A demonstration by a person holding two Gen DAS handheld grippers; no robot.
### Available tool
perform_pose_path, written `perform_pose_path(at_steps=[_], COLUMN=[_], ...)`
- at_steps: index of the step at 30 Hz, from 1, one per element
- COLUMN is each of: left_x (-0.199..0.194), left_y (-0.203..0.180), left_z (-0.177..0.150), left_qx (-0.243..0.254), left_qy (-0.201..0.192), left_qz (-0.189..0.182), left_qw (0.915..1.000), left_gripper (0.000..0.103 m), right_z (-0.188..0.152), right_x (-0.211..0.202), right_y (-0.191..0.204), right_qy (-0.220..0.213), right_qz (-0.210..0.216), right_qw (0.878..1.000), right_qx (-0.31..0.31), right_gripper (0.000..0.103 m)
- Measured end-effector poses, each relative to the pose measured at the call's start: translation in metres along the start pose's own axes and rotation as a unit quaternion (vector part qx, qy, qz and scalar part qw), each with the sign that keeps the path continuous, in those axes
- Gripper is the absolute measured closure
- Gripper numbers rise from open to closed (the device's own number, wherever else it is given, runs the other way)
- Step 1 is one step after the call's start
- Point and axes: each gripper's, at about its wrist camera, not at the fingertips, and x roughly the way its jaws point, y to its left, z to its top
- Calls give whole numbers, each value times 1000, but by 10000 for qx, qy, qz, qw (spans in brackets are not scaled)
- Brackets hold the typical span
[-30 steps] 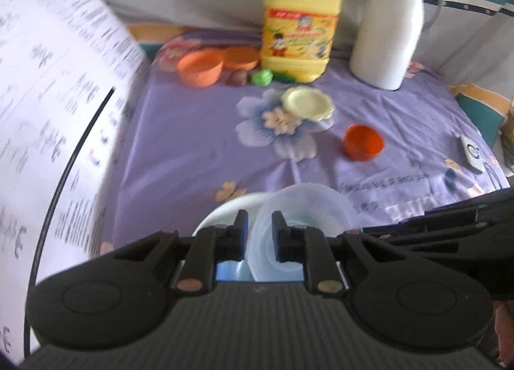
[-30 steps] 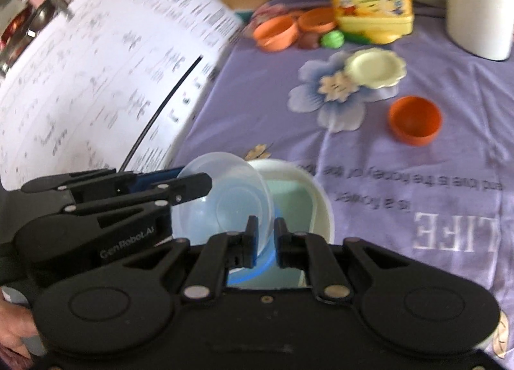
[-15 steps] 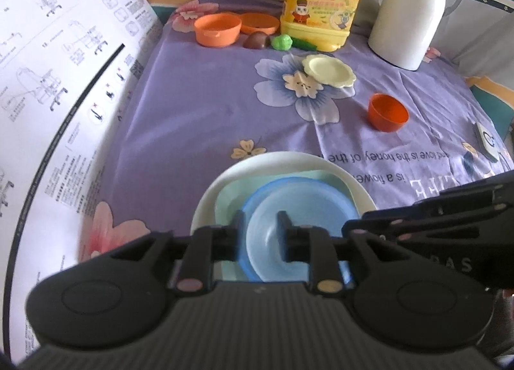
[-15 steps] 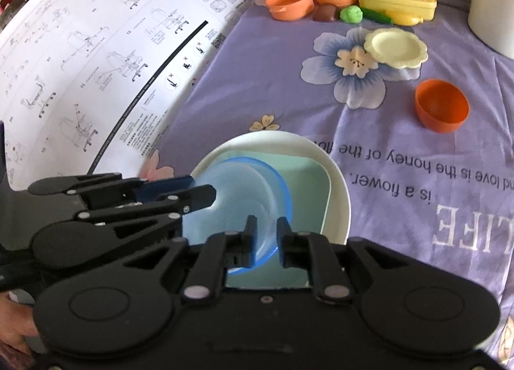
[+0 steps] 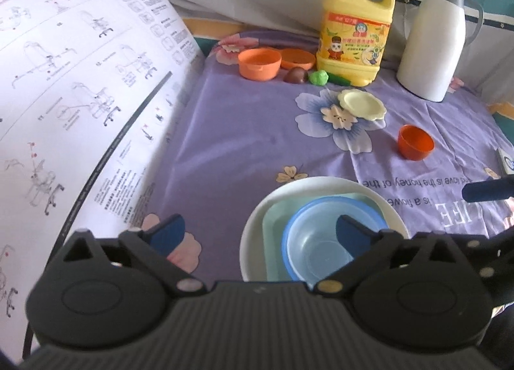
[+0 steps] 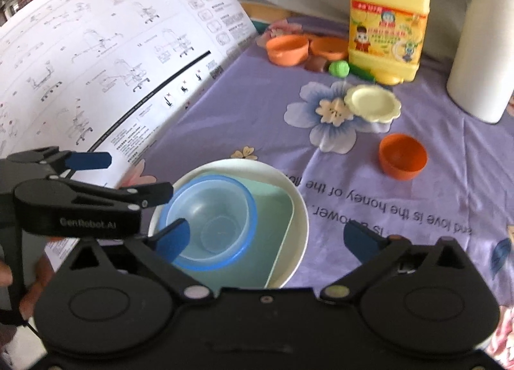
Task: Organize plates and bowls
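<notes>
Both tools stood spread wide and held nothing: the left tool (image 5: 260, 233) hung over the near-left rim of the stack, the right tool (image 6: 266, 238) over its near side. The stack sat near the front of the purple flowered cloth (image 5: 244, 145) covering the counter. It comprised a white round plate (image 6: 289, 190) at the bottom, a pale green square plate (image 6: 276, 219) on it, a blue round plate (image 6: 244, 254) next, and a translucent clear plastic bowl (image 6: 208, 219) nested upright on top.

A large white printed instruction sheet (image 5: 80, 96) bordered the cloth along the whole left side, its edge close to the white plate's rim. Bare cloth lay between the stack and the far items. A small orange cup (image 6: 403, 156) stood apart to the right, and a pale yellow scalloped plate (image 6: 372, 103) lay beyond it on the flower print. At the far edge stood an orange bowl (image 5: 259, 64) touching a shallower orange dish (image 5: 298, 58), a yellow detergent jug (image 5: 355, 35) and a white thermos jug (image 5: 432, 45).
</notes>
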Motion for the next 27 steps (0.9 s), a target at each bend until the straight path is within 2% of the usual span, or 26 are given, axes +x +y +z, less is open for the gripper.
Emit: perform_pose_path(at_steps=[6,14,27], left_x=[-19,-50,-63], left_y=[-3,-9,-17], left_z=[-3,-12,-58], left_qx=[-88,-32,146], left_qy=[-187,-496,-417], left_qz=[11,76,229], left_qw=[9998,9987,9988], left_gripper=[0,0,0], right_z=[-9,-33,-85], right_x=[-22,-50,-76], right_y=[-1,-10,-13], right_qy=[-225,-416,-366], right_qz=[-112,17,-181], right_qw=[9996,9989,9984], right_qx=[-130,-201,-401], right_gripper=[0,0,0])
